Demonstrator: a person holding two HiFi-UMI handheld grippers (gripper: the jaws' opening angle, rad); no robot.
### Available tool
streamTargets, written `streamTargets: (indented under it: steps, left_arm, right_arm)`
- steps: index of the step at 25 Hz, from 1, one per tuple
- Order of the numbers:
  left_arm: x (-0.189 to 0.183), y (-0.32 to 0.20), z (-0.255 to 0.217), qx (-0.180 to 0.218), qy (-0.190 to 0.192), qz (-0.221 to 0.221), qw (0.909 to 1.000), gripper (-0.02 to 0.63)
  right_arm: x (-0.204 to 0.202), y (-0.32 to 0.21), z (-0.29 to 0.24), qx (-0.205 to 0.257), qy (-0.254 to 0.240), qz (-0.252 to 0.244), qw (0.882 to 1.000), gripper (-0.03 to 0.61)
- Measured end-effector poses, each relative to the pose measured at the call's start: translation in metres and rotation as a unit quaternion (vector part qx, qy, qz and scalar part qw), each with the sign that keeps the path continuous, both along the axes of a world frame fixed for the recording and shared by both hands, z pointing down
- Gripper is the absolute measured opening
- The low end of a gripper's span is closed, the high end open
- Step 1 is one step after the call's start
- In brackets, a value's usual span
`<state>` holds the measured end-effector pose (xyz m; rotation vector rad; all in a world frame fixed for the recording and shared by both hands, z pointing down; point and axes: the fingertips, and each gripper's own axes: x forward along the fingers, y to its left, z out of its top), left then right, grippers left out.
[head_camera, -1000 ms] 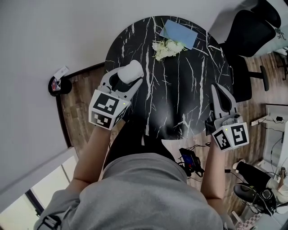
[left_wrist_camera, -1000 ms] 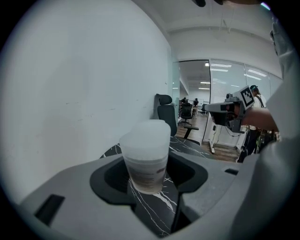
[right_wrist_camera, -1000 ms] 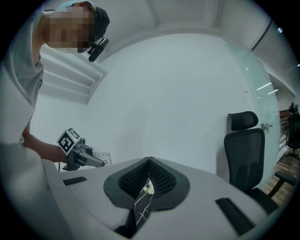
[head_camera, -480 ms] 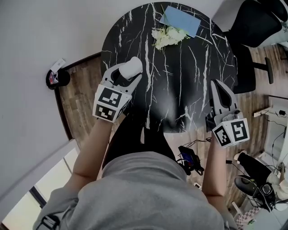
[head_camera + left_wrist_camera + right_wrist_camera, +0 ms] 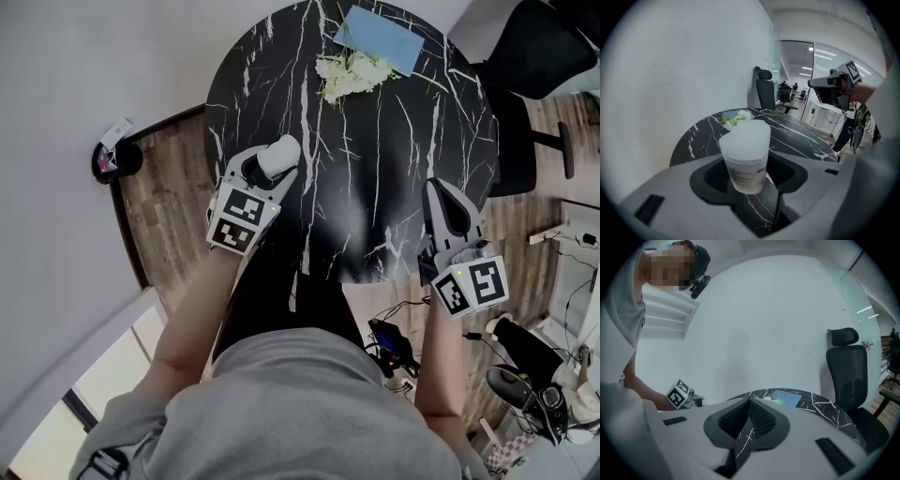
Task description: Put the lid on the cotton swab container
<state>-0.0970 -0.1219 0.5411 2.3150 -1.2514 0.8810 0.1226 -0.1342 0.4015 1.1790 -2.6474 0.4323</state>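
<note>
Left claw [image 5: 273,166] clamps the cotton swab container [image 5: 746,154] upright over the tabletop [image 5: 375,141], centre-left, presumably to steady it. Right claw [image 5: 749,404], lower right, is closed and empty.

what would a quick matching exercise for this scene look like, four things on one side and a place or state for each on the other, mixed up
Things
1. container
2. right gripper
3. flowers
4. chair

Places or states
a. on the wood floor beside the table
b. gripped between the left gripper's jaws
c. jaws together, nothing in them
d. on the table next to a blue sheet

Pairs: 1-b, 2-c, 3-d, 4-a
</note>
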Motion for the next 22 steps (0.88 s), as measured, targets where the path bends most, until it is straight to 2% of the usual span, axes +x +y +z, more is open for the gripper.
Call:
streamTargets:
  steps: [12, 18, 22]
  left_arm:
    - [0.01, 0.006, 0.067, -0.05, -0.009, 0.004, 0.9987, 0.236]
    - [0.017, 0.007, 0.086, -0.063, -0.017, 0.008, 0.9979, 0.236]
    - [0.017, 0.004, 0.09, -0.051, -0.034, 0.016, 0.998, 0.236]
  right_arm:
    - [0.006, 0.006, 0.03, -0.036, 0.005, 0.001, 0.999, 0.025]
    - [0.015, 0.007, 0.034, -0.045, 0.004, 0.009, 0.999, 0.025]
    - [0.021, 0.005, 0.034, -0.046, 0.004, 0.018, 0.999, 0.025]
